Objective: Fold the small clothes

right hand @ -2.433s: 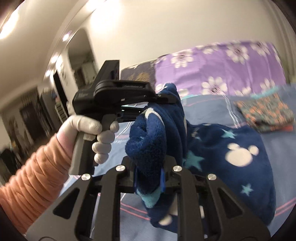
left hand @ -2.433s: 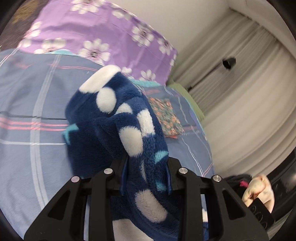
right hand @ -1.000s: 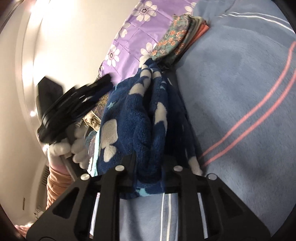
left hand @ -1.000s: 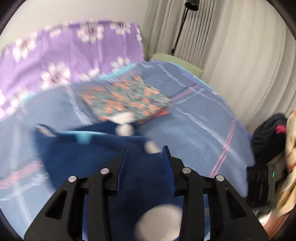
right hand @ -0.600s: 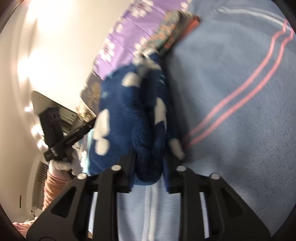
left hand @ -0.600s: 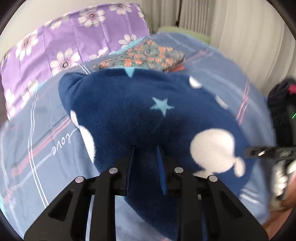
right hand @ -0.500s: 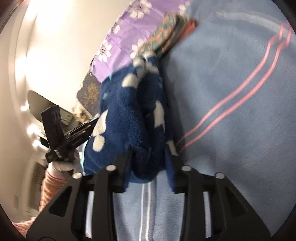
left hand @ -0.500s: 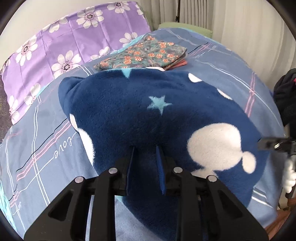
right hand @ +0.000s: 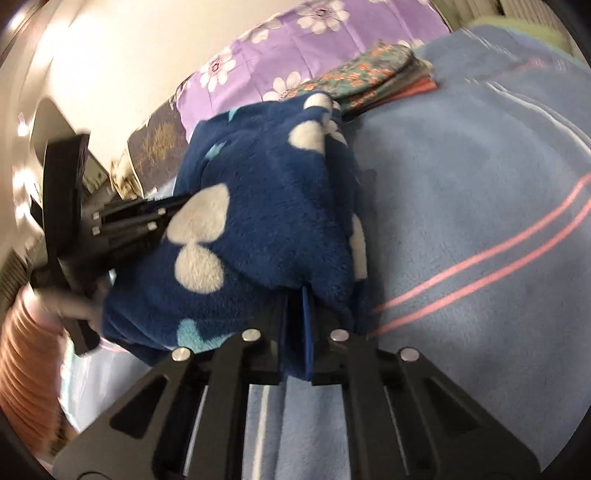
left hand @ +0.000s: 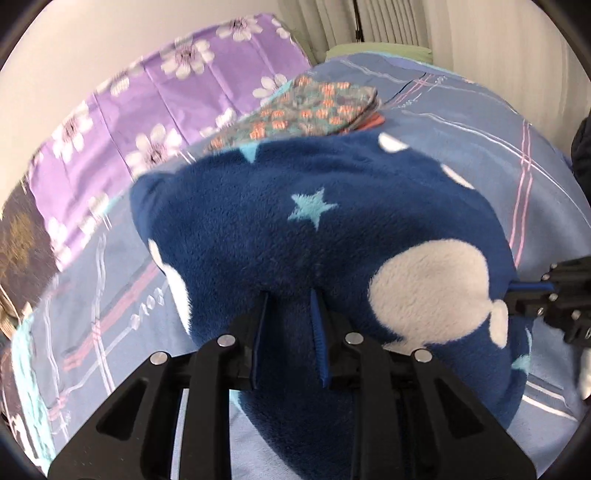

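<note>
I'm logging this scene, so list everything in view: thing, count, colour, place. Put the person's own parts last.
fleece: one, navy with white blobs and pale blue stars, spread on the bed, held at two edges.
folded clothes: one small stack, teal with orange print over a coral piece, on the bed beyond the fleece.
blanket: one, blue with pink and white stripes, covering the bed.
purple cover: one, purple with white flowers, at the head of the bed.
curtains: pale, behind the bed.
left gripper: one, black, shut on the fleece's near edge.
right gripper: one, black, shut on another edge.
sleeve: one, orange, on the left arm.
</note>
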A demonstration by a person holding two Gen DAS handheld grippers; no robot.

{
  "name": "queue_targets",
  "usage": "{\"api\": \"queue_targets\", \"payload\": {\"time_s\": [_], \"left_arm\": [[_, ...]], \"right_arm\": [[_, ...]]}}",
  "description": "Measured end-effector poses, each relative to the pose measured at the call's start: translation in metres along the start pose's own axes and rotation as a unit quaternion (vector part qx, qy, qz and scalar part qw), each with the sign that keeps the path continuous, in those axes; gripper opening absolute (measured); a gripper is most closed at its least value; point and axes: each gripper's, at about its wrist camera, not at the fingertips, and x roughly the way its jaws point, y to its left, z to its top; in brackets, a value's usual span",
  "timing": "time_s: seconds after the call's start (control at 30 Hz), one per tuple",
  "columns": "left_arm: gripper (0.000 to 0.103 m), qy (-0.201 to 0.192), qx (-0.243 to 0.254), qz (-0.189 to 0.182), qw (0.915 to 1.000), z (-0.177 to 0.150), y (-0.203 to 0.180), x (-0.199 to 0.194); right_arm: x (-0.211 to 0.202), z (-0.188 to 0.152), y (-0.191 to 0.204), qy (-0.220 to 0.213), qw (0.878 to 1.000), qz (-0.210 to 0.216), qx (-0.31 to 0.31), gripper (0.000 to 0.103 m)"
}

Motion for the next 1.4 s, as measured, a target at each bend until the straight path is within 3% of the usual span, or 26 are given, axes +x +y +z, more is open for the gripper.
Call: {"api": "queue_targets", "payload": {"time_s": [0.1,0.17,0.3,0.43,0.5,0.67,0.73,0.83,0.93,1.03,1.13,1.2,1.3,1.4], "left_arm": [[0.023,-0.025,-0.025,-0.009,0.9993,-0.002,0.009,-0.027],[0.025,-0.061,-0.056,-0.021,0.9963,-0.012,0.011,-0.058],[0.042,-0.114,-0.088,-0.034,0.989,-0.055,-0.002,-0.116],[0.049,-0.087,-0.093,-0.043,0.9909,-0.093,-0.026,-0.127],[0.056,-0.069,-0.08,-0.026,0.994,-0.104,-0.043,-0.121],[0.061,-0.022,-0.064,0.007,0.9977,-0.108,-0.067,-0.076],[0.061,-0.019,-0.08,0.058,0.9949,-0.102,-0.063,-0.063],[0.061,-0.023,-0.142,0.049,0.9884,-0.094,-0.043,-0.066],[0.062,0.001,-0.082,0.109,0.9907,-0.106,-0.045,-0.058],[0.062,0.016,-0.132,0.076,0.9882,-0.132,-0.028,-0.048],[0.056,0.014,-0.104,0.088,0.9906,-0.124,-0.038,-0.055],[0.034,0.019,-0.102,0.048,0.9934,-0.122,-0.041,-0.066],[0.013,0.019,-0.124,-0.03,0.9916,-0.123,-0.033,-0.093],[0.003,-0.024,-0.123,-0.085,0.9885,-0.109,-0.025,-0.129]], "right_arm": [[-0.003,0.006,0.01,0.009,0.999,-0.018,-0.033,0.005],[0.002,0.008,0.013,0.014,0.999,-0.024,-0.04,0.005],[0.008,0.007,0.009,0.012,0.999,-0.019,-0.029,0.005],[0.011,0.01,0.009,0.011,0.999,-0.017,-0.03,0.005],[0.009,0.009,0.009,0.009,0.999,-0.015,-0.027,0.005],[0.008,0.007,0.009,0.006,0.999,-0.016,-0.027,0.005],[0.007,0.007,0.009,0.007,0.999,-0.018,-0.028,0.005],[0.007,0.005,0.01,0.003,0.999,-0.024,-0.035,0.005],[0.008,0.003,0.014,0.001,0.998,-0.043,-0.05,0.001],[0.01,0.001,0.015,0.011,0.998,-0.035,-0.05,0.0],[0.011,0.0,0.017,0.007,0.997,-0.045,-0.055,0.0],[0.009,0.0,0.018,0.005,0.997,-0.049,-0.061,0.0],[0.006,0.0,0.017,0.006,0.996,-0.047,-0.072,0.0],[0.003,0.001,0.019,0.008,0.996,-0.044,-0.079,0.0]]}}
